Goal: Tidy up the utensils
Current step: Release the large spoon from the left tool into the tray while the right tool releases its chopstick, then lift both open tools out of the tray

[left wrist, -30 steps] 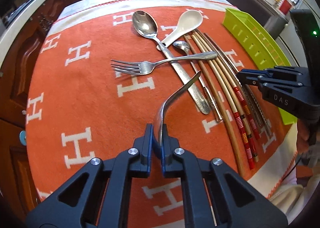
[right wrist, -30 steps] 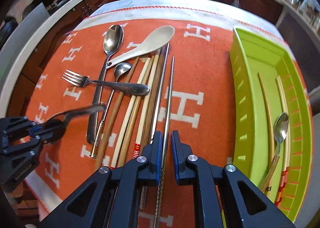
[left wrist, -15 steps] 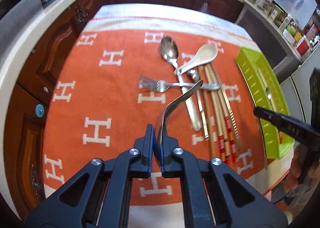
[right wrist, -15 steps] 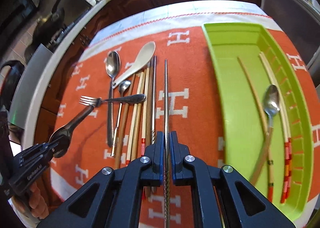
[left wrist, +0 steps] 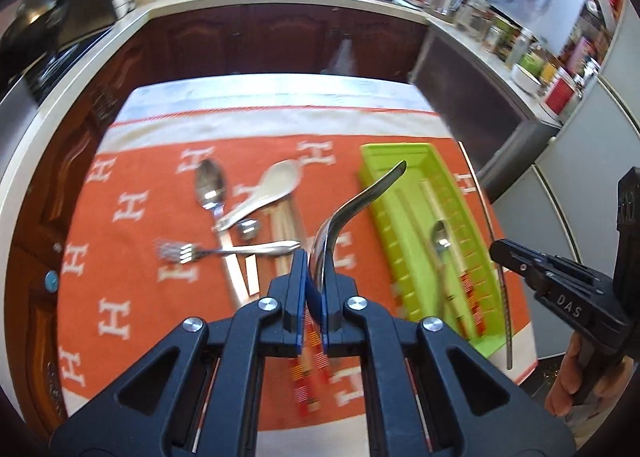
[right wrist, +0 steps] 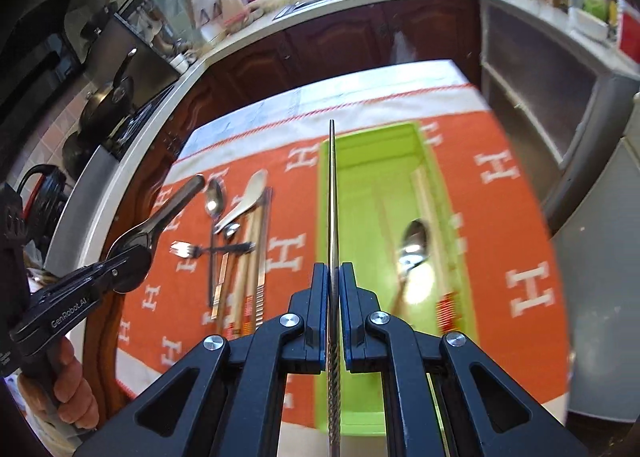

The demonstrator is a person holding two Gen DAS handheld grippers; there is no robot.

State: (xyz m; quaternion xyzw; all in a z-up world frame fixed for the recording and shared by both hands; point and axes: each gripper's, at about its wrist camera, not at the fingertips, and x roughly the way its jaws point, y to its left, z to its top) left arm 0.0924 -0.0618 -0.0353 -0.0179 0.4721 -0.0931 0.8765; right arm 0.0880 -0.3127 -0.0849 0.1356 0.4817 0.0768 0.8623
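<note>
The left tool is pinching a metal spoon by its bowl, the curved handle rising toward the green tray; its side, seen from the right wrist view, is reading "GenRobot.AI". The right tool is pinching a metal chopstick — the rod is running straight up over the tray's left wall; its body is showing "DAS" in the left wrist view. Inside the tray a spoon and wooden chopsticks are lying; a fork, a white ceramic spoon and a large spoon are resting on the orange cloth — white "H" letters are patterning it, across the counter.
</note>
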